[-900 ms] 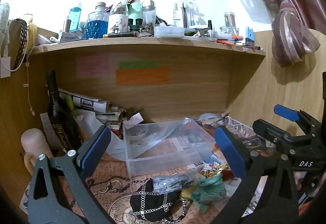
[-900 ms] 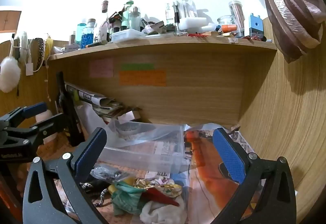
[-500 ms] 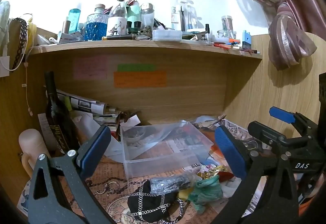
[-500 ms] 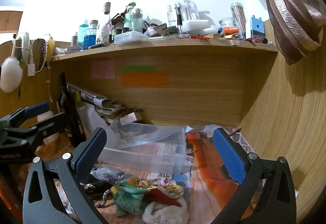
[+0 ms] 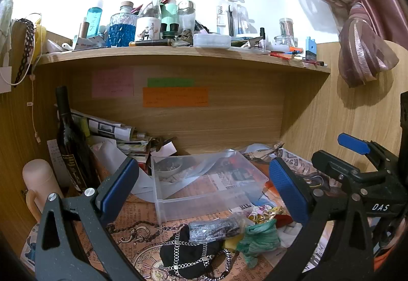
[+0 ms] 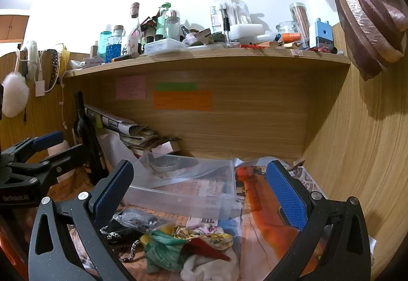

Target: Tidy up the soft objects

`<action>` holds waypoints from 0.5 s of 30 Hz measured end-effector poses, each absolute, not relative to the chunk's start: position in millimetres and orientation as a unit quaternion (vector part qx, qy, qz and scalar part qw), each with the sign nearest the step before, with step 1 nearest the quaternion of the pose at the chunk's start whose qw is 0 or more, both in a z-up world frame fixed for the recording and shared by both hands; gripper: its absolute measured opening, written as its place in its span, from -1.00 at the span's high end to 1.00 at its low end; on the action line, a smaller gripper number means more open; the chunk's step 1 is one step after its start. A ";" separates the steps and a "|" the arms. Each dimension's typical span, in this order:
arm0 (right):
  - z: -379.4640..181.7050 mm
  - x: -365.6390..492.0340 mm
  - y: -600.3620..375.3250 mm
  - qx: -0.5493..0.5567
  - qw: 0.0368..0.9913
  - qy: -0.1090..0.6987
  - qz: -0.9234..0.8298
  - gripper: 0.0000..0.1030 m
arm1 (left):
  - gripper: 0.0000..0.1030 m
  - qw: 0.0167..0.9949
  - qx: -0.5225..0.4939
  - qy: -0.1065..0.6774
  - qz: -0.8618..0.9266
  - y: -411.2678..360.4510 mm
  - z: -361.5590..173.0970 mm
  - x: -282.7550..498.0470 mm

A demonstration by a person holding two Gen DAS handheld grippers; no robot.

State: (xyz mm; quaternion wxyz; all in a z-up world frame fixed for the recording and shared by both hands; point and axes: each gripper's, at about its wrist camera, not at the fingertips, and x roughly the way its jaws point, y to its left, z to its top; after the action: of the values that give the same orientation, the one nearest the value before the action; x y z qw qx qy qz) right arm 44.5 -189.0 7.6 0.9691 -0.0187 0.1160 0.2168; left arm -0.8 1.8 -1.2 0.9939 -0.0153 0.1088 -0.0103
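Observation:
A heap of soft things lies on the paper-covered desk in front of a clear plastic bin. In it are a black pouch with a chain pattern, a grey glittery piece, a green cloth, a white sock and a red scrap. My left gripper hangs open above the heap, nothing between its blue pads. My right gripper is open too, over the bin and the heap, and shows at the right of the left wrist view.
A dark wine bottle and stacked newspapers stand at the left back. A pink flask sits at far left. A crowded shelf of bottles hangs overhead. Wooden walls close in the back and right; a curtain hangs at right.
Both grippers have drawn back and risen slightly, so the bin and heap sit a little lower and farther in view. Both stay open and empty.

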 end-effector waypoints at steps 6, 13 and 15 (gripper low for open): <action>8.5 44.5 -188.6 -0.018 0.969 0.112 0.220 -1.00 | -1.00 0.994 -0.014 0.110 -0.010 2.7 -3.2 1.2; 8.2 44.1 -189.4 -0.016 0.969 0.110 0.221 -1.00 | -1.00 0.994 -0.013 0.109 -0.009 3.9 -4.0 1.5; 8.3 44.4 -190.0 -0.015 0.969 0.110 0.221 -1.00 | -1.00 0.994 -0.014 0.107 -0.009 4.1 -4.5 1.8</action>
State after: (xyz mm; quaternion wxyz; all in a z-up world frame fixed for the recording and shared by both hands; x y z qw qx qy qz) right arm 44.4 -190.0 8.3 0.9690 -0.0147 0.1098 0.2209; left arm 1.8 4.1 -4.5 0.9941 -0.0142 0.1075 -0.0092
